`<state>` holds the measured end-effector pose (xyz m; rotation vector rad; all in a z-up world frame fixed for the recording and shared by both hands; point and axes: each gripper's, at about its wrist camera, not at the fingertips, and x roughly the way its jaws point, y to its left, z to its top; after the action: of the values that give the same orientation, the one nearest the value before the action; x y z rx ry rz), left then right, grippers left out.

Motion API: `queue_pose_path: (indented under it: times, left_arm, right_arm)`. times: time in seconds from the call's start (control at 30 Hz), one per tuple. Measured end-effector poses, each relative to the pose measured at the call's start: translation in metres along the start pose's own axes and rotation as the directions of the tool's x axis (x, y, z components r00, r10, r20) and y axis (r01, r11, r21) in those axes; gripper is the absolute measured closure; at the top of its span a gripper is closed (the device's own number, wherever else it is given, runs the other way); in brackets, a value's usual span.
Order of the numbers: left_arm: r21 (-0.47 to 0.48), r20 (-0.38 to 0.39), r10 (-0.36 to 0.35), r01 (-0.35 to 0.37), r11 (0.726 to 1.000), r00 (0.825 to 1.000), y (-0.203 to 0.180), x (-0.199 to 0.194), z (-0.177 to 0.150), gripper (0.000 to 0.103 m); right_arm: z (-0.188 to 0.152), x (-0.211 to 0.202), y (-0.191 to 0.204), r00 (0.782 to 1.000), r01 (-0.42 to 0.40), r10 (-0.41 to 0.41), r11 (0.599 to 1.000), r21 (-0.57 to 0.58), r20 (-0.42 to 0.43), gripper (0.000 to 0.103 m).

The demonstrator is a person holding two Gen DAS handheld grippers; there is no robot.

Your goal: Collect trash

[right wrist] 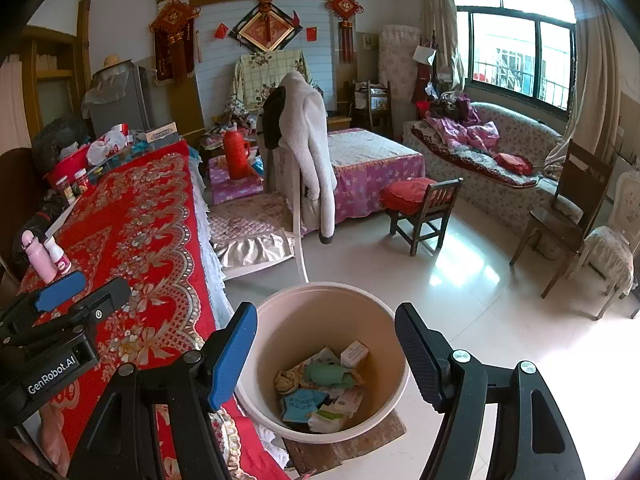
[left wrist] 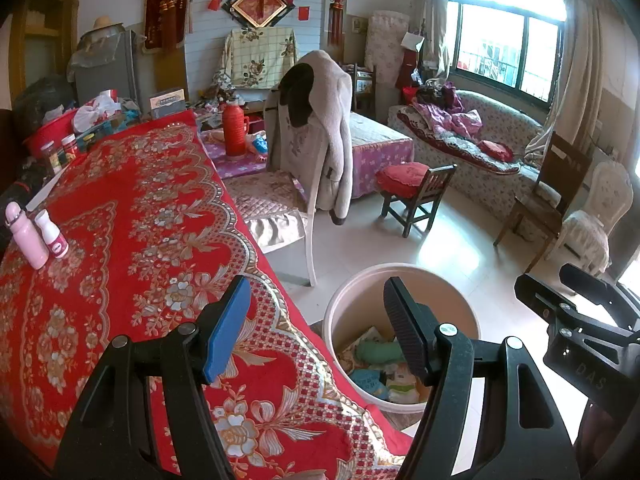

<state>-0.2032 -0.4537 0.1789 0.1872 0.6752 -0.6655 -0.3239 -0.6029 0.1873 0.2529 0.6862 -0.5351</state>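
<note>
Bin [right wrist: 394, 380] on floor just beside red-clothed table [left wrist: 132, 240], holding trash [right wrist: 320, 392]: crumpled paper, green wad, blue packet, small white boxes. Left gripper [left wrist: 316, 320] released, nothing between jaws, hanging over table edge and bin rim. Right gripper [right wrist: 326, 356] likewise released and empty, above bin. Pink bottle [left wrist: 26, 236] and white bottle [left wrist: 52, 234] upright at far table edge.

You face a cluttered living room: glossy pale floor tiles [right wrist: 472, 280], a floral sofa [right wrist: 516, 148] under the window [right wrist: 520, 60] (daylight glaring).
</note>
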Motion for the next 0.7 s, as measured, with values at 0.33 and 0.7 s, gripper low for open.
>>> queue_pose_path:
  times: [0.33,0.7]
  left_arm:
    - [-0.001,-0.007,0.000,0.000,1.000,1.000,0.0017,0.0030,-0.0010,0.035]
    - [0.002,-0.008,0.002,-0.002,1.000,1.000,0.0004,0.0031,-0.0011,0.035]
  right_arm:
    - [0.0008,0.0005,-0.0011,1.000,0.001,-0.001,1.000,-0.002,-0.001,0.034]
    - [0.0015,0.0007,-0.0013,1.000,0.001,-0.001,1.000,-0.002,-0.002,0.034]
